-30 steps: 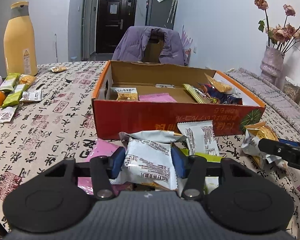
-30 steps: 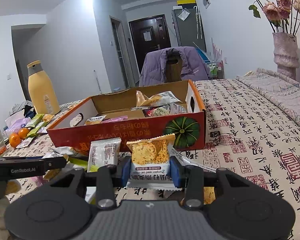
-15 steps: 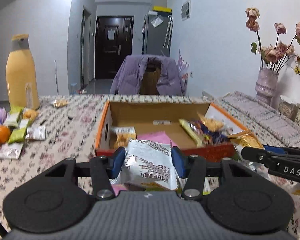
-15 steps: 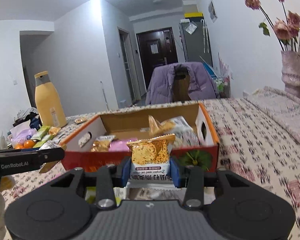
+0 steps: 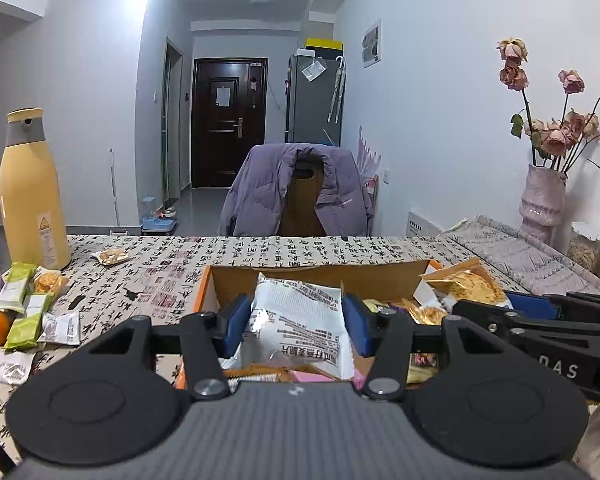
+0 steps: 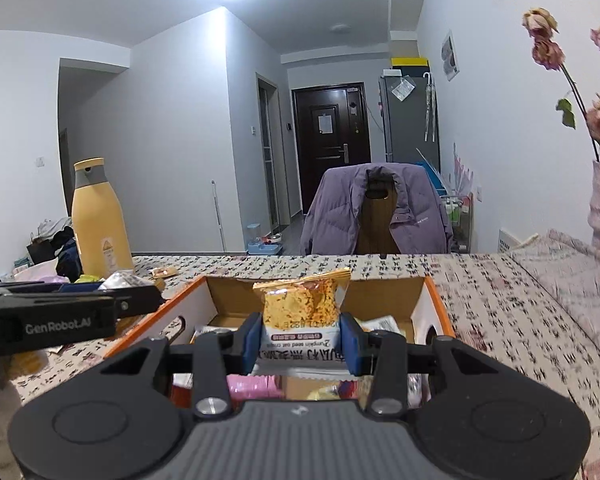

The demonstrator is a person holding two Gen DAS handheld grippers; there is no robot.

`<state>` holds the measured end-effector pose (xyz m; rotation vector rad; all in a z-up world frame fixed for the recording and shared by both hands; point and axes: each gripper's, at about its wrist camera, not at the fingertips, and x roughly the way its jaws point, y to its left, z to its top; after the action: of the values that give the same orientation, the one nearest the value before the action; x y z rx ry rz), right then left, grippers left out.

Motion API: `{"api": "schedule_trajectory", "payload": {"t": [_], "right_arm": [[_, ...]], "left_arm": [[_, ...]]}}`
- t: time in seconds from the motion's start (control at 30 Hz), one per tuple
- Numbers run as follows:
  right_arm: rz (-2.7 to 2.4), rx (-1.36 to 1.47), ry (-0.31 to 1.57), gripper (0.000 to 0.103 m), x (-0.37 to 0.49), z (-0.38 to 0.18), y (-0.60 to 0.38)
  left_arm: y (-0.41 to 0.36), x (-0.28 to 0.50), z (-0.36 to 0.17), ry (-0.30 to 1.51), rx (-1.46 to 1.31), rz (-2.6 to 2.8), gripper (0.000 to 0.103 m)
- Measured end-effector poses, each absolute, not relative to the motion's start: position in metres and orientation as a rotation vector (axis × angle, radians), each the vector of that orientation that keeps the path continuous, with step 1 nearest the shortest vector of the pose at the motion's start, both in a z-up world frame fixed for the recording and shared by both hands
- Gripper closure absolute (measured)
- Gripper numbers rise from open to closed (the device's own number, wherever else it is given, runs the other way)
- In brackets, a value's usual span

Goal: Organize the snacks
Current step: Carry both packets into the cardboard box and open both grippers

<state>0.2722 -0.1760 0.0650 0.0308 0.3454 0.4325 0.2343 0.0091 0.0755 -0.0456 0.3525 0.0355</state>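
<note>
Both packets gripped and carried over the box, release not yet done.

Our left gripper (image 5: 296,322) has its jaws pinched narrow on a white snack packet (image 5: 300,320); our right gripper (image 6: 300,338) is clamped likewise on a yellow cracker packet (image 6: 302,310). We hold each upright by its lower half so it hangs clear above the orange cardboard box (image 6: 436,300), which already holds other snacks. More packets (image 5: 28,316) lie loose on the counter (image 5: 260,252) beside the yellow bottle (image 5: 30,192), well apart from the box, so sorting looks unfinished.
</note>
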Motion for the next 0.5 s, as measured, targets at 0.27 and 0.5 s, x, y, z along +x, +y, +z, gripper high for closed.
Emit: {"api": "schedule_trajectory", "payload": {"t": [0.27, 0.5], "right_arm": [[0.384, -0.002, 0.332, 0.063, 0.307, 0.063, -0.158], [0.394, -0.016, 0.373, 0.063, 0.316, 0.039, -0.153]], "left_arm": [[0.014, 0.268, 0.072, 0.345, -0.077, 0.079, 0.051], [0.026, 0.287, 0.045, 0.398, -0.086, 0.1, 0.051]]}}
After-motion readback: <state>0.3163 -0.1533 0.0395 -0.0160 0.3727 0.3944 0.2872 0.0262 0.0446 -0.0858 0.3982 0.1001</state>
